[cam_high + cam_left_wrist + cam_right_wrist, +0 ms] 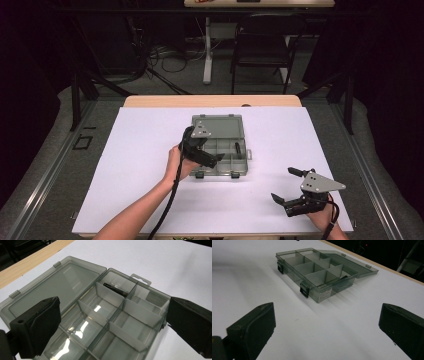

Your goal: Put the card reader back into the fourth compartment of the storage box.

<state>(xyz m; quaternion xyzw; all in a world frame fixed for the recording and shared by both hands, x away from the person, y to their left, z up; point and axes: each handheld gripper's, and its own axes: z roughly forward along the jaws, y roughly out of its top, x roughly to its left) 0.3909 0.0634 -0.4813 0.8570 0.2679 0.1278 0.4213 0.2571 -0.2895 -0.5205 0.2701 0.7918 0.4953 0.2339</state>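
Grippers spread over our white table [150,165], smoky compartment box [220,145] lying open at its middle.

Nearest us, our right gripper [295,187] hangs above the table's near right corner, well apart from the box, jaws wide and empty. Farther in, our left gripper [210,159] hovers over the box's near compartments, jaws released, gripping nothing. We see translucent grey plastic, pale dividers [113,296], two dark latches [305,290], the lid [55,285] folded flat behind, and a slim dark object [116,289] in a far compartment.

High view overhead, facing forward, both gripper views low (left perhaps nearest), sharing organizer box [220,145].
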